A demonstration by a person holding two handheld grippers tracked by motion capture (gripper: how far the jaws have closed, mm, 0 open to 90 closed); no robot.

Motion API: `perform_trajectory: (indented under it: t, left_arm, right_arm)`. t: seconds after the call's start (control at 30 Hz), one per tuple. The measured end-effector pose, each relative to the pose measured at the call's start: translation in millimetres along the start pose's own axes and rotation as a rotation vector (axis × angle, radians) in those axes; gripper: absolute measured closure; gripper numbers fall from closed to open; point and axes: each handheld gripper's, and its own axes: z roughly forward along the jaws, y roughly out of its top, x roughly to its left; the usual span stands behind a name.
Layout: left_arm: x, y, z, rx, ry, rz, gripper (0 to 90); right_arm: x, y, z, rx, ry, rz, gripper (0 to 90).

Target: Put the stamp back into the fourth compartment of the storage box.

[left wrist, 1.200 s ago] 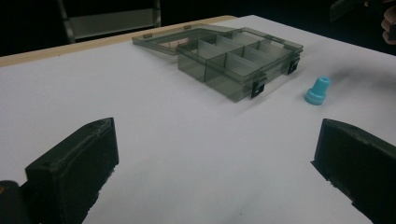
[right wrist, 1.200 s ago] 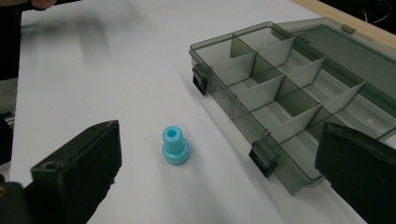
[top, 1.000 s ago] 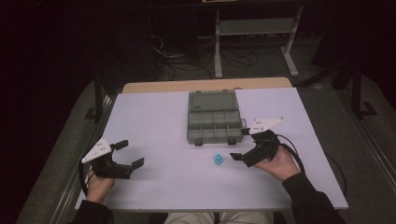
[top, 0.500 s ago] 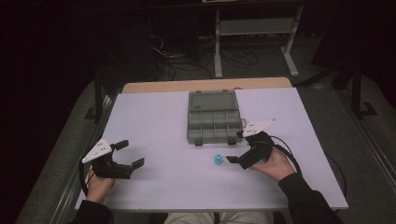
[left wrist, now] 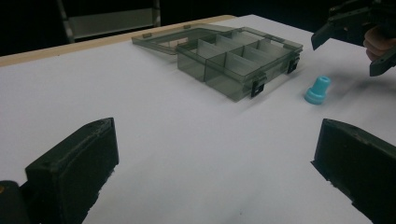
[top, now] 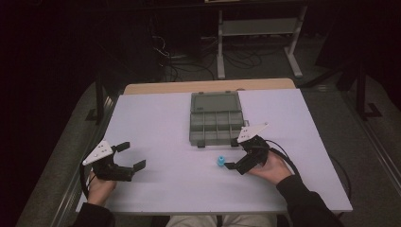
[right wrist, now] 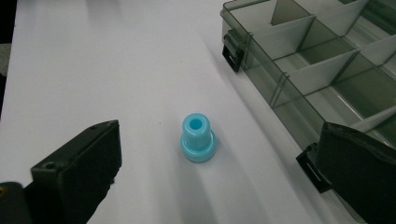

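- Right tongs (top: 232, 155): over the last second they have moved left and down toward the blue plastic piece (top: 220, 161), closing most of the gap. The jaws stand wide apart and hold nothing.
- Blue plastic piece: it stands upright on the white counter (top: 161, 118), bore facing up, just in front of the organiser box (top: 215, 118) and apart from it. Its position is unchanged. In the right gripper view the piece (right wrist: 198, 138) sits between the two jaws, ahead of their tips and not touching either.
- Organiser box: lid folded back, compartments exposed; those in view look empty.
- Left tongs (top: 128, 156): parked at the near left of the counter, well apart from the piece, with no shift from earlier. Jaws wide apart, nothing held.
- Meaning for the work: the approach appears nearly complete. The likely next requirement is a short advance so the jaws bracket the narrow neck, then closure. The piece is small and light; an off-centre closure could tip or push it.
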Motion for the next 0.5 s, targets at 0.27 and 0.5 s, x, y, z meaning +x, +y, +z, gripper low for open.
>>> perform_trajectory:
  t: [0.27,0.5]
  left_arm:
    - [0.0,0.0,0.1,0.0,-0.001,0.0,0.0]
    - [-0.2,0.0,0.5,0.002,-0.005,0.001,0.0]
  right_arm:
    - [1.3,-0.8,9.6,0.014,0.01,-0.003,0.2]
    - [4.1,-2.4,21.2,0.035,0.021,-0.012,0.2]
